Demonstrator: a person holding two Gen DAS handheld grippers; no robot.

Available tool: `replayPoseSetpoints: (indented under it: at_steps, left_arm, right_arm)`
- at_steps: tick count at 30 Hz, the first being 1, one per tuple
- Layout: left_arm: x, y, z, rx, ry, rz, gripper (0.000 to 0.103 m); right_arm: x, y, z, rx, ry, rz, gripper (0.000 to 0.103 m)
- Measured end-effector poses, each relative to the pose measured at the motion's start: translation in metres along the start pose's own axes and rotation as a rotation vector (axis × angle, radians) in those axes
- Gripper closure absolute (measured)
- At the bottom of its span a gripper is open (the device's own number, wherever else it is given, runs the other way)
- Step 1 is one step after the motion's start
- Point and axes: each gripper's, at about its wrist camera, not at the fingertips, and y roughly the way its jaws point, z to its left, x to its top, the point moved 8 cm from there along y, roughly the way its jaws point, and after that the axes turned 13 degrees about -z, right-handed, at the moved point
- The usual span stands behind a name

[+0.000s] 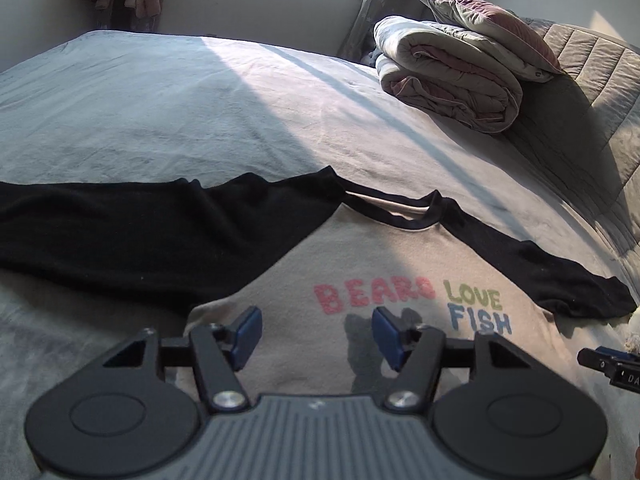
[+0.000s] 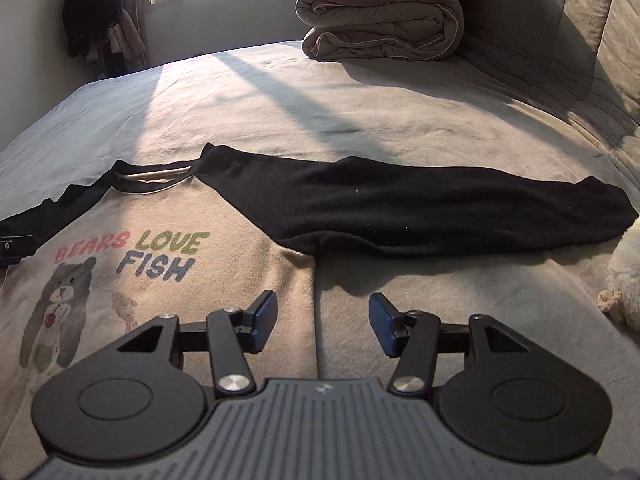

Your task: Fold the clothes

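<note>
My beige raglan sweatshirt with black sleeves point(image 2: 224, 256) lies flat on the grey bed point(image 2: 360, 112), sleeves stretched sideways. Both my left gripper point(image 1: 316, 330) and right gripper point(image 2: 322, 322) hover with fingers apart; the right one sits nearer the right sleeve point(image 2: 440, 208).

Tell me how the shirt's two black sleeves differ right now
The left sleeve spreads wide with soft wrinkles and runs out of the left wrist view; the right sleeve looks narrower there and its cuff shows. In the right wrist view, the right sleeve lies straight out, while little of the left sleeve is visible. Both are black, flat on the bed, unfolded.
</note>
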Motion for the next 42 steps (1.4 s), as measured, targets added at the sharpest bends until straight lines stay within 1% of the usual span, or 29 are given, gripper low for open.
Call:
replayPoseSetpoints:
  at_steps: [2,4,6,11,12,14,15,16,18,22,23,24,25,26,27,28,29,31,33,36,40,42]
  left_arm:
    - [-0.015,-0.019,0.014,0.016,0.013,0.039,0.041]
    - [-0.030,-0.038,0.026,0.023,0.018,0.077,0.043]
    - [-0.045,-0.057,0.031,0.030,0.022,0.104,0.045]
    - [-0.078,-0.104,0.036,-0.002,0.041,0.137,0.045]
    - [-0.085,-0.113,0.036,-0.009,0.053,0.144,0.046]
    - [-0.096,-0.129,0.039,-0.017,0.079,0.166,0.053]
    - [-0.099,-0.136,0.042,-0.025,0.076,0.175,0.054]
    - [-0.102,-0.142,0.045,-0.035,0.063,0.186,0.054]
    - [-0.104,-0.149,0.050,-0.065,-0.018,0.207,0.058]
    - [-0.114,-0.155,0.059,-0.165,-0.246,0.258,0.065]
    - [-0.118,-0.154,0.059,-0.191,-0.279,0.272,0.070]
    - [-0.123,-0.152,0.058,-0.216,-0.300,0.285,0.073]
    - [-0.126,-0.150,0.057,-0.233,-0.317,0.286,0.074]
    - [-0.128,-0.148,0.057,-0.244,-0.335,0.283,0.079]
    - [-0.129,-0.148,0.058,-0.246,-0.354,0.288,0.090]
    - [-0.131,-0.148,0.060,-0.239,-0.376,0.299,0.096]
    - [-0.132,-0.149,0.061,-0.233,-0.396,0.308,0.097]
    - [-0.130,-0.153,0.062,-0.207,-0.416,0.316,0.098]
    - [-0.124,-0.162,0.061,-0.183,-0.402,0.296,0.099]
    - [-0.113,-0.173,0.058,-0.185,-0.386,0.262,0.099]
    - [-0.106,-0.180,0.053,-0.176,-0.324,0.249,0.099]
    - [-0.111,-0.177,0.054,-0.158,-0.286,0.263,0.099]
  right_arm:
    - [-0.016,-0.014,-0.002,0.009,0.022,0.035,0.048]
    - [-0.034,-0.028,-0.002,0.025,0.043,0.076,0.048]
    - [-0.046,-0.042,-0.002,0.030,0.044,0.092,0.053]
    - [-0.069,-0.080,0.000,0.087,0.077,0.161,0.060]
    - [-0.073,-0.088,-0.002,0.101,0.098,0.175,0.061]
    - [-0.081,-0.101,-0.008,0.135,0.165,0.201,0.061]
    - [-0.084,-0.105,-0.011,0.150,0.208,0.210,0.062]
    - [-0.086,-0.110,-0.015,0.166,0.251,0.218,0.062]
    - [-0.091,-0.118,-0.021,0.197,0.346,0.232,0.062]
    - [-0.096,-0.123,-0.025,0.234,0.464,0.234,0.062]
    - [-0.098,-0.122,-0.026,0.237,0.498,0.229,0.062]
    - [-0.099,-0.121,-0.028,0.240,0.532,0.225,0.062]
    - [-0.100,-0.120,-0.029,0.240,0.569,0.220,0.062]
    - [-0.100,-0.118,-0.030,0.236,0.610,0.215,0.062]
    - [-0.099,-0.117,-0.031,0.228,0.635,0.212,0.067]
    - [-0.099,-0.116,-0.030,0.207,0.628,0.212,0.074]
    - [-0.100,-0.116,-0.029,0.180,0.601,0.212,0.091]
    - [-0.097,-0.120,-0.027,0.154,0.572,0.209,0.093]
    - [-0.092,-0.126,-0.026,0.144,0.572,0.202,0.094]
    - [-0.083,-0.136,-0.025,0.143,0.549,0.185,0.094]
    - [-0.081,-0.142,-0.024,0.136,0.494,0.202,0.095]
    - [-0.087,-0.140,-0.021,0.123,0.445,0.221,0.095]
